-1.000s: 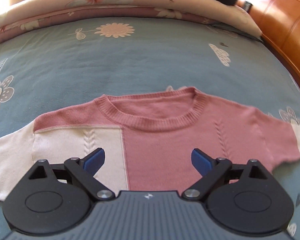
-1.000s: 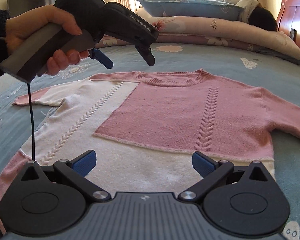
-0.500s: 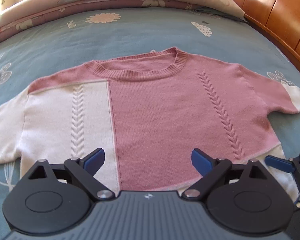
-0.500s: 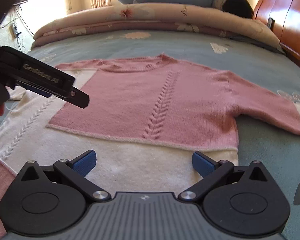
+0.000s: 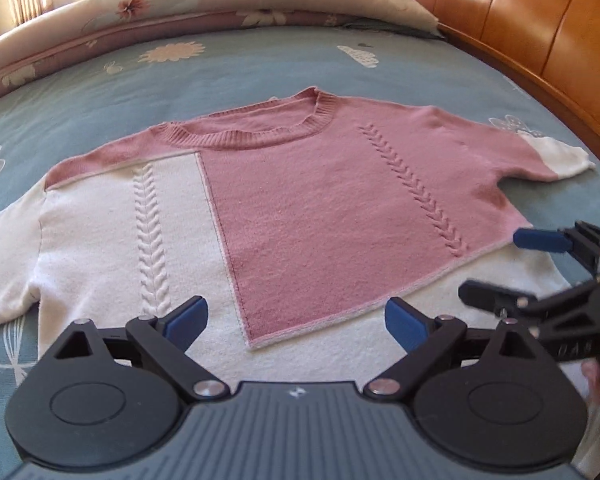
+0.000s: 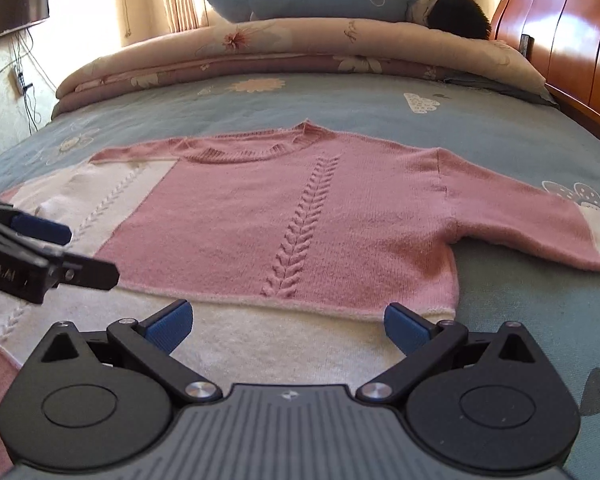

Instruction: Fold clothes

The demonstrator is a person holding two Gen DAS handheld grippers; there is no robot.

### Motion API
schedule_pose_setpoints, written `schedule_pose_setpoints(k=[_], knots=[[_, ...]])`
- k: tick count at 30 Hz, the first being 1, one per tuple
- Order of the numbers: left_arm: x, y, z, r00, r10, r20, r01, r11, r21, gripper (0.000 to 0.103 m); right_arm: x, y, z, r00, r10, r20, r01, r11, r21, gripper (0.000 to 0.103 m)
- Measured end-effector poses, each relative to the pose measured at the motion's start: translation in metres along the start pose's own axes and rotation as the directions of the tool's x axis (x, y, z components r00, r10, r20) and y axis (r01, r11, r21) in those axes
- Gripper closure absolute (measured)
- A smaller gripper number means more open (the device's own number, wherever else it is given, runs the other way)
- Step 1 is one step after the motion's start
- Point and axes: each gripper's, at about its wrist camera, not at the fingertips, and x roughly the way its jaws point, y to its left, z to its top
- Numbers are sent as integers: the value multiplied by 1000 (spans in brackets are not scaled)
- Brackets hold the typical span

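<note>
Hovering both tongs at the near white hem of the pink-and-white cable-knit sweater (image 5: 324, 216), which lies flat, sleeves running left-right, collar far. I judge left gripper (image 5: 296, 320) and right gripper (image 6: 286, 322) about equally near, jaws apart, nothing held.

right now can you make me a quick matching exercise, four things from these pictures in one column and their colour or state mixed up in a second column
Things:
1. sweater
2. bedsheet
3. headboard
4. left gripper

Colour or state:
A. reddish-brown wood
B. open, holding nothing
C. pink and white, spread flat
D. blue with flower prints

Pairs: 1-C, 2-D, 3-A, 4-B
</note>
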Motion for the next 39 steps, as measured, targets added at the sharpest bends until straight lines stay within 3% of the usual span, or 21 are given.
schedule_pose_setpoints(k=[3, 7, 13, 15, 21, 26, 29, 31, 33, 34, 35, 37, 39], knots=[[8, 12, -16, 1000, -22, -8, 22, 999, 25, 7, -1, -14, 4, 999, 6, 37, -7, 999, 31, 0], [10, 19, -26, 999, -51, 20, 49, 997, 64, 5, -2, -46, 18, 996, -81, 40, 78, 995, 63, 0], [13, 21, -31, 994, -73, 86, 70, 997, 39, 4, -15, -130, 59, 991, -129, 30, 125, 986, 111, 0], [10, 19, -36, 993, -71, 98, 64, 996, 68, 4, -16, -167, 72, 991, -130, 16, 126, 982, 143, 0], [4, 28, -35, 987, -126, 101, 126, 992, 8, 4, -8, -285, 93, 993, -96, 76, 58, 913, 403, 0], [9, 24, -38, 990, -92, 105, 89, 995, 41, 3, 21, -345, 78, 999, -28, 35, 5, 846, 533, 0], [10, 20, -40, 991, -78, 111, 70, 995, 71, 1, 28, -361, 68, 990, -133, -55, 143, 855, 499, 1], [10, 20, -41, 990, -81, 113, 73, 995, 69, 1, 21, -368, 64, 981, -192, -37, 186, 861, 473, 1], [10, 22, -40, 990, -87, 114, 80, 995, 62, 1, 18, -375, 66, 951, -302, -67, 298, 835, 463, 1], [10, 22, -40, 990, -87, 114, 81, 995, 60, 1, 17, -376, 66, 945, -318, -72, 313, 824, 473, 1], [10, 22, -40, 990, -85, 114, 79, 995, 60, 1, 17, -376, 66, 946, -317, -70, 310, 818, 484, 0], [10, 21, -41, 990, -81, 115, 74, 995, 64, 1, 16, -363, 68, 977, -212, -35, 202, 850, 486, 0], [10, 20, -41, 990, -79, 114, 72, 995, 66, 1, 19, -348, 65, 992, -126, -31, 127, 883, 453, 0]])
